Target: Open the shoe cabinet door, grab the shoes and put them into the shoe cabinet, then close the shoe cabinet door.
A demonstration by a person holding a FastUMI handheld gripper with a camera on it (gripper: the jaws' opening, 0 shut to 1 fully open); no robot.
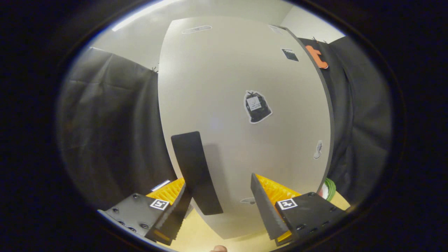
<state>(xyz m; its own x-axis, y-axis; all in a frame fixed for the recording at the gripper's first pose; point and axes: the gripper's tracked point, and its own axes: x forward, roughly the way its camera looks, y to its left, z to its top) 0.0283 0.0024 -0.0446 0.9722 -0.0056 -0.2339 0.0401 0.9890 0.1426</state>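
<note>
The gripper (220, 206) has its two fingers spread apart, with a clear gap between them and nothing clamped; the left finger (175, 217) sits just beside the lower end of a long dark handle (196, 171), and whether it touches the handle cannot be told; the right finger (267, 210) stands well off to the other side of the handle, in front of the bare door face. The handle is a flat, slightly tilted strip fixed on the shoe cabinet door (224, 105), so it lies between the fingers but hard against the left one; the door itself is a pale grey panel that rises just ahead of and beyond the fingers, closed as far as can be seen. On the door face are a sticker of a dark bag (257, 106) above and to the right of the handle, a small dark sticker (289, 54) near the upper right corner, and a small pale sticker (318, 149) near the right edge. Below the door, under the fingers, lies a light wooden floor (196, 238); a green and white object (329, 189) peeks out just past the door's lower right edge; black cloth (112, 133) hangs on both sides of the cabinet, with a pale wall (133, 38) above.
</note>
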